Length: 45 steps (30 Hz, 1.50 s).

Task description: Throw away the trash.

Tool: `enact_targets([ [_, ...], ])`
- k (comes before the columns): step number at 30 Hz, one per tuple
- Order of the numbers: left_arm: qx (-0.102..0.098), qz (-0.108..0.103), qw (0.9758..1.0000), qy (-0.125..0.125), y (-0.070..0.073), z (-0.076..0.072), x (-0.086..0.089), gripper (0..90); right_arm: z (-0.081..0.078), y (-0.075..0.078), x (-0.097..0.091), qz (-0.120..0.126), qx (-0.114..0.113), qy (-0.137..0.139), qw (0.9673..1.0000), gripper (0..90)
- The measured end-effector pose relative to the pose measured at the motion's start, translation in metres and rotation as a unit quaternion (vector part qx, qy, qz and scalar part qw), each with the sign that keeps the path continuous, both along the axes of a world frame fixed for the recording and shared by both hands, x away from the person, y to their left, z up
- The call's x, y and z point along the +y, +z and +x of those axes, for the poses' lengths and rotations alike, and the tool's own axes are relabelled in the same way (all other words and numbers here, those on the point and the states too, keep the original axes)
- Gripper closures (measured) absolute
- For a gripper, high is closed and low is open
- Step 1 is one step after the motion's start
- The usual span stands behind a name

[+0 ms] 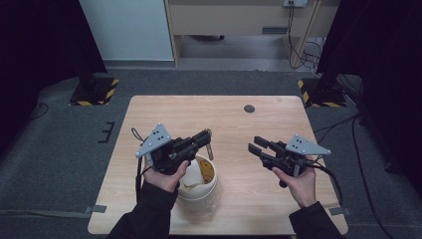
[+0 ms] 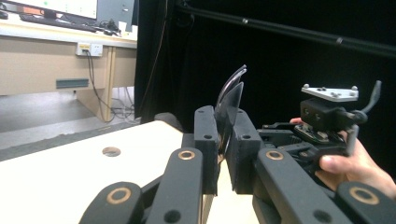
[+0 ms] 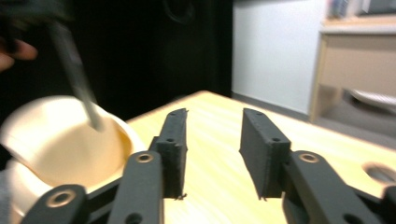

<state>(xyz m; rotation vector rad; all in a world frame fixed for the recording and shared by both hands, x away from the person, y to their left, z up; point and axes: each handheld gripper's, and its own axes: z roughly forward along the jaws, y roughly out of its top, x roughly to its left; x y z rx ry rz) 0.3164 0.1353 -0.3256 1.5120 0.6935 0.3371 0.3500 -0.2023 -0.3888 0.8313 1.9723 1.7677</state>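
High view: the left gripper (image 1: 205, 137) is hanging over the back rim of a cream bowl (image 1: 206, 188) near the front of the table (image 1: 164, 112), its jaws pressed together on a thin dark utensil (image 1: 210, 149) that is pointing down toward the bowl's yellowish inside. The right gripper (image 1: 257, 146) is hovering well apart to the right, jaws spread, holding nothing.

Left gripper view: the jaws are pinching the utensil (image 2: 229, 105), apparently a spoon bowl-end up, though I cannot be sure. The right gripper (image 2: 327, 112) is sitting farther off in the person's hand (image 2: 359, 165).

Right gripper view: the jaws are standing open over bare wood; the bowl (image 3: 56, 140) is lying left, the utensil (image 3: 77, 77) blurred above it.

Judgement: the step looks like stirring or scooping. Doing it well means keeping the pinch firm and the handle steep, and bracing the bowl with the free gripper. A dark round hole (image 1: 249, 108) far back is out of the way; the bowl's rim is the nearest obstacle.
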Motion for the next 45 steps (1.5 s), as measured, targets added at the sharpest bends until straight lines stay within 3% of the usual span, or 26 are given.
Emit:
enact_targets([
  [3,0.006,0.015,0.9999,-0.001,-0.007,-0.001,0.002,83.8,0.005,-0.015,-0.016,-0.021,0.017,-0.031,0.9992,52.5],
  [7,0.022,0.031,0.9992,-0.005,-0.02,-0.001,0.005,83.8,0.013,-0.033,-0.037,-0.025,0.04,-0.07,0.9964,48.4],
  [15,0.045,0.053,0.9974,-0.017,-0.038,-0.001,0.004,83.2,0.022,-0.054,-0.052,-0.046,0.067,-0.099,0.9917,43.5],
  [21,0.027,0.02,0.9994,-0.005,-0.033,-0.005,0.011,67.3,0.024,-0.06,-0.056,-0.053,0.075,-0.106,0.9901,40.8],
  [23,0.021,0.009,0.9997,-0.001,-0.029,-0.007,0.017,65.6,0.025,-0.062,-0.058,-0.055,0.079,-0.11,0.9893,40.2],
  [27,0.006,-0.003,0.9998,0.021,-0.025,-0.012,0.035,60.6,0.026,-0.066,-0.064,-0.058,0.083,-0.122,0.9873,36.7],
  [31,0.008,-0.006,0.9988,0.048,-0.033,-0.016,0.059,56.8,0.028,-0.071,-0.071,-0.061,0.093,-0.139,0.9839,30.1],
  [36,0.018,0.009,0.9945,0.102,-0.055,-0.008,0.087,50.9,0.032,-0.077,-0.075,-0.071,0.108,-0.151,0.98,23.8],
  [38,0.021,0.031,0.9907,0.131,-0.067,-0.002,0.096,49.0,0.033,-0.079,-0.077,-0.073,0.112,-0.156,0.9787,21.8],
  [43,0.05,0.065,0.9825,0.167,-0.094,0.012,0.113,43.6,0.035,-0.083,-0.08,-0.081,0.115,-0.161,0.9769,19.7],
  [45,0.061,0.086,0.9781,0.179,-0.108,0.019,0.12,40.4,0.037,-0.086,-0.081,-0.084,0.119,-0.163,0.9759,19.4],
])
